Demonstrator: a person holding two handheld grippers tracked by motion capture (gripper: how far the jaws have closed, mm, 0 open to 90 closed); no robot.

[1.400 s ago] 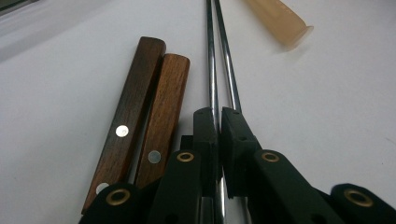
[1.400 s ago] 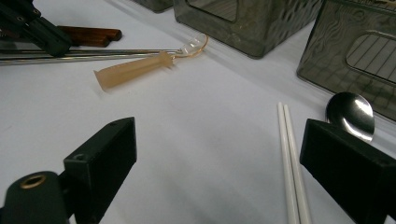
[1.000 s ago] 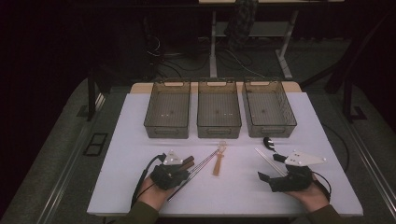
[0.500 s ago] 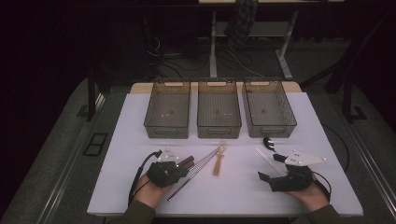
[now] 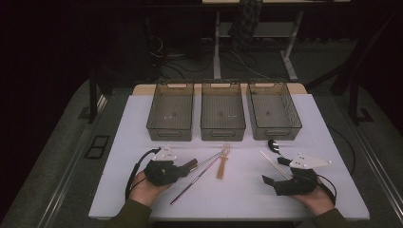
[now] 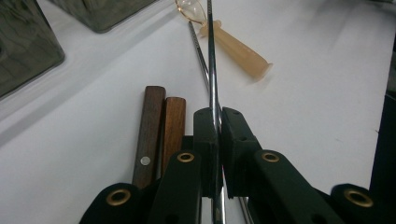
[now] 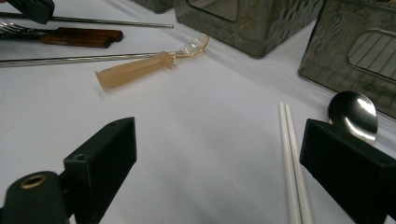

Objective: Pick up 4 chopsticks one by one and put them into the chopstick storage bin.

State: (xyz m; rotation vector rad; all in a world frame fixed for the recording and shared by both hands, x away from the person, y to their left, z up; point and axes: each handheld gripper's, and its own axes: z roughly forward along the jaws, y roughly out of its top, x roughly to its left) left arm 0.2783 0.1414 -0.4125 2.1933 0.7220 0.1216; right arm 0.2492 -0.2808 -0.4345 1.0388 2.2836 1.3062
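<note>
Left gripper (image 6: 217, 154) pinching thin metal rod (image 6: 211, 70), jaws clamped tight on it, two wooden handles (image 6: 161, 128) just beside. Right gripper (image 7: 219, 163) spread wide over white table (image 5: 237, 190), white chopsticks (image 7: 292, 158) between jaws, metal spoon (image 7: 353, 114) near right jaw.

The table (image 5: 142, 118) is white. The three bins (image 5: 222, 114) beyond both grippers are smoky grey with a fine grid pattern. Both grippers are black: the left gripper (image 6: 218, 122) pinches a silver metal rod (image 6: 211, 60), beside two brown wooden handles (image 6: 161, 128). Ahead lies a translucent peach spoon (image 7: 140, 66). Near the right gripper (image 7: 219, 154) lie white chopsticks (image 7: 292, 158) and a shiny silver spoon (image 7: 353, 114).
</note>
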